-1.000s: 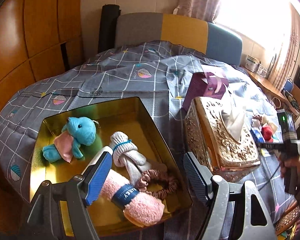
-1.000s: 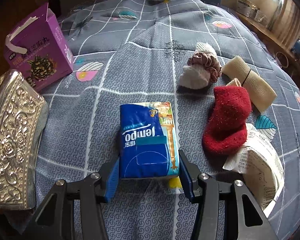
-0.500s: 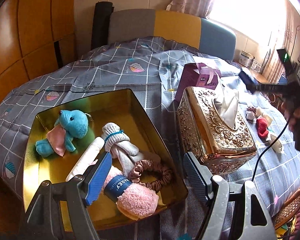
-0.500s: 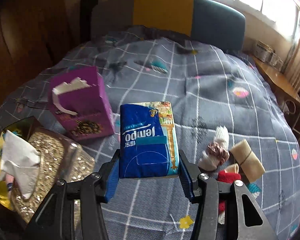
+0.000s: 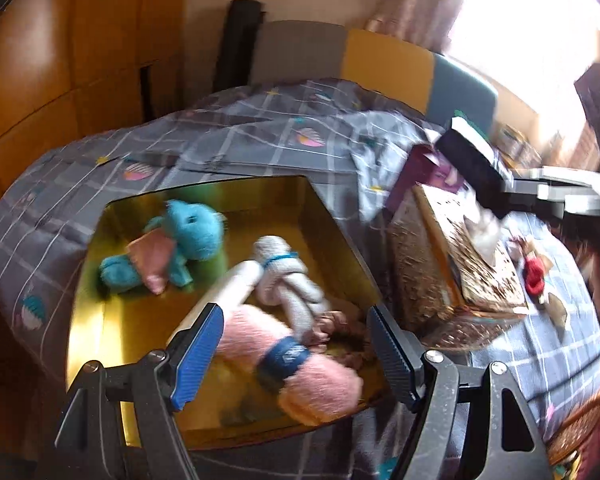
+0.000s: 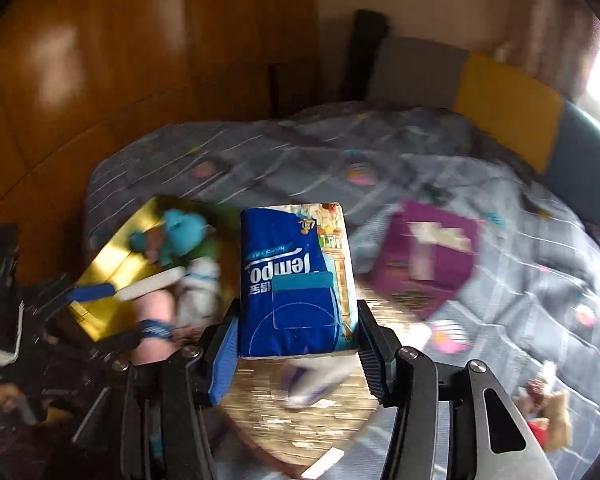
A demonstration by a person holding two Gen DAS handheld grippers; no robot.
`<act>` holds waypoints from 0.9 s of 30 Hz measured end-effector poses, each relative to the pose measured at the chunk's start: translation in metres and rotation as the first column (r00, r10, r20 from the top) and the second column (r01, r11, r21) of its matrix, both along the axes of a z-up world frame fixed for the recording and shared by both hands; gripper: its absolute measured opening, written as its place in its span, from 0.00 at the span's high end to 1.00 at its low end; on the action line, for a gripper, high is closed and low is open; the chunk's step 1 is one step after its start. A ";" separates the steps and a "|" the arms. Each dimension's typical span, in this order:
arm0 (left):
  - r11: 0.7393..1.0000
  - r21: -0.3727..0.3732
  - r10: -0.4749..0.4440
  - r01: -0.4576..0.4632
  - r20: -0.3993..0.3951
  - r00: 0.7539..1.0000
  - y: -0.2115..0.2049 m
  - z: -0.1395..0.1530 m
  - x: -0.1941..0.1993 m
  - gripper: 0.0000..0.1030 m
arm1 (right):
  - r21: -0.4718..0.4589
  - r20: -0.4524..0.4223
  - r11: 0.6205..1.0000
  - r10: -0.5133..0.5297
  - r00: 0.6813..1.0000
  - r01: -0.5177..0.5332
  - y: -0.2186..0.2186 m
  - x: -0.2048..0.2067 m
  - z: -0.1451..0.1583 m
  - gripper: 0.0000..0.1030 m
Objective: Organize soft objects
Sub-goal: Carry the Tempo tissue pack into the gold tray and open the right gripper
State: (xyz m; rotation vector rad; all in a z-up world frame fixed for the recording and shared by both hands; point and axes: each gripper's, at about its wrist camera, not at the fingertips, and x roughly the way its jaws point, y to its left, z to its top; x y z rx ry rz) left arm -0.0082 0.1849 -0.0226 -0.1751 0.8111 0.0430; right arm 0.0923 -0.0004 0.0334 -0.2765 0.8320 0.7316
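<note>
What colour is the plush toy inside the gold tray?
Turquoise blue, with a pink patch; the plush toy shows best in the left wrist view.

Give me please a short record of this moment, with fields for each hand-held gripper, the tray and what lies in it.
left hand-held gripper: open, holds nothing, hangs over the tray
right hand-held gripper: shut on blue Tempo tissue pack
container: shiny gold metal tray on grey checked bedspread
in tray: blue plush toy, white knotted sock, pink fuzzy sock roll

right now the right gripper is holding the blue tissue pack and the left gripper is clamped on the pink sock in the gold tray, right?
Not quite: the left gripper is open, holding nothing, above the pink sock in the gold tray, per the left wrist view. The right gripper does hold the blue tissue pack.
</note>
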 end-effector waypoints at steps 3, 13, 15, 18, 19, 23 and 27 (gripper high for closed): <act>0.997 -0.007 0.072 -0.072 0.005 0.997 0.022 0.002 -0.004 0.27 | -0.021 -0.033 0.999 0.027 0.999 -0.028 0.034 -0.002 -0.015 0.48; 0.991 -0.059 0.118 -0.119 -0.029 0.993 0.047 -0.009 -0.005 0.27 | -0.101 -0.123 0.995 -0.002 0.992 -0.010 0.125 0.022 -0.079 0.48; 0.992 -0.051 0.113 -0.115 -0.030 0.993 0.045 -0.010 -0.004 0.27 | -0.115 -0.128 0.993 -0.012 0.992 -0.003 0.132 0.024 -0.087 0.48; 0.994 -0.040 0.104 -0.106 -0.030 0.994 0.039 -0.009 -0.003 0.27 | -0.130 -0.109 0.992 -0.021 0.994 0.007 0.137 0.026 -0.092 0.47; 0.994 -0.037 0.101 -0.102 -0.028 0.994 0.038 -0.009 -0.003 0.27 | -0.125 -0.106 0.992 -0.022 0.994 0.009 0.138 0.026 -0.092 0.44; 0.995 -0.016 0.094 -0.094 -0.018 0.995 0.032 -0.006 -0.004 0.27 | -0.091 -0.088 0.995 -0.037 0.995 0.029 0.131 0.025 -0.085 0.36; 0.996 -0.005 0.086 -0.086 -0.016 0.996 0.028 -0.005 -0.004 0.27 | -0.050 -0.063 0.998 -0.050 0.997 0.047 0.115 0.019 -0.072 0.35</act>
